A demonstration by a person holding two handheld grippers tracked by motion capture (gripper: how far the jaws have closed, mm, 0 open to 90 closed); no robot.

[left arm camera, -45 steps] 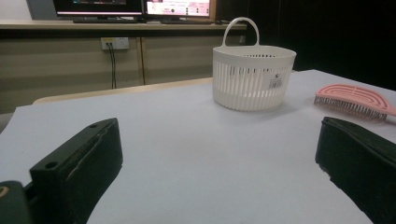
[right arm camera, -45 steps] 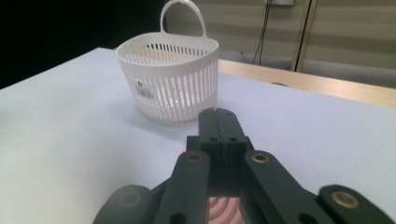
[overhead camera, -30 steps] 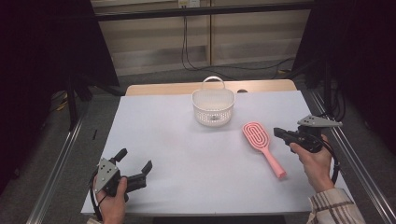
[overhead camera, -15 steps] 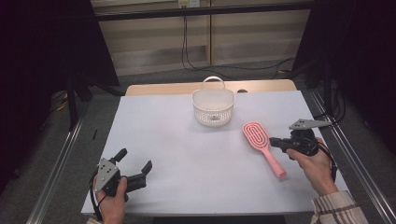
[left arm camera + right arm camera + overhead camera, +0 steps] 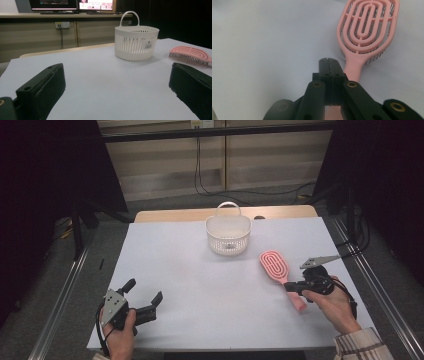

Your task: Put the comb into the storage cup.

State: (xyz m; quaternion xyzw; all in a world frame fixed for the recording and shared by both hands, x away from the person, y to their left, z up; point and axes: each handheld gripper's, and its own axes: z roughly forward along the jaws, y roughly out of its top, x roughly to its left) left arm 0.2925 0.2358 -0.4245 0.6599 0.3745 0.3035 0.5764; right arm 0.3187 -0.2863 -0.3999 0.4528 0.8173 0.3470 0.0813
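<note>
— Where is the brush (image 5: 280,270) kept?
— Flat on the desk (image 5: 200,285), bristles down, near the basket (image 5: 228,234).
— And the fingers?
— The right gripper (image 5: 291,289) is pressed together over the handle; the left gripper (image 5: 145,297) is held wide apart.

What we count on the table
We see one white basket (image 5: 228,235), one pink hairbrush (image 5: 280,271), one white table sheet (image 5: 175,265) and two grippers: left gripper (image 5: 145,298), right gripper (image 5: 290,288)

White-covered table (image 5: 200,270), white basket (image 5: 228,234) (handle upright), pink hairbrush (image 5: 280,270) lying flat
</note>
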